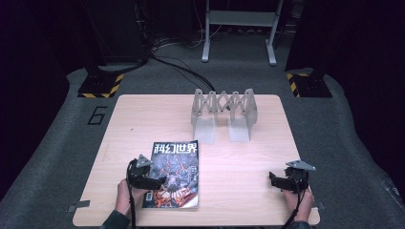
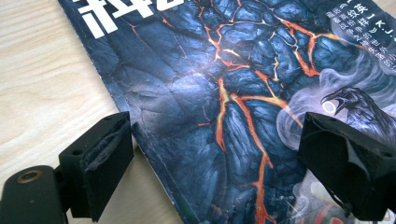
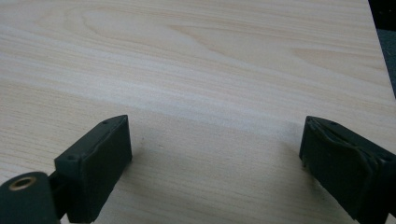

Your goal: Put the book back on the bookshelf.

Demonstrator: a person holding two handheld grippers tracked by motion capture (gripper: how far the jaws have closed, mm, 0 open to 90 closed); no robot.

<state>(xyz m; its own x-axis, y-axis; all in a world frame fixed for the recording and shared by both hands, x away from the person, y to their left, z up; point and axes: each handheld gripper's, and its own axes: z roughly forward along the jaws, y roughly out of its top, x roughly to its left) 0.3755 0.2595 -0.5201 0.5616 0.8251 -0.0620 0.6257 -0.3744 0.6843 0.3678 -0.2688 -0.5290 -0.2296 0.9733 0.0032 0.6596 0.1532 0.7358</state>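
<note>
pale wood table [image 1: 248,162], grey carpet floor [image 1: 57,143], dark room.

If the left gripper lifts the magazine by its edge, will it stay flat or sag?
The magazine looks thin and soft-covered, with a creased cover in the left gripper view, so it would probably droop when lifted by one edge. Lying flat on the wooden table, its glossy cover may slide when pushed. The left gripper has its jaws open astride its edge.

magazine [image 1: 175,172] front-left on table [image 1: 239,200] | rack [image 1: 223,113] behind, at far edge
</note>
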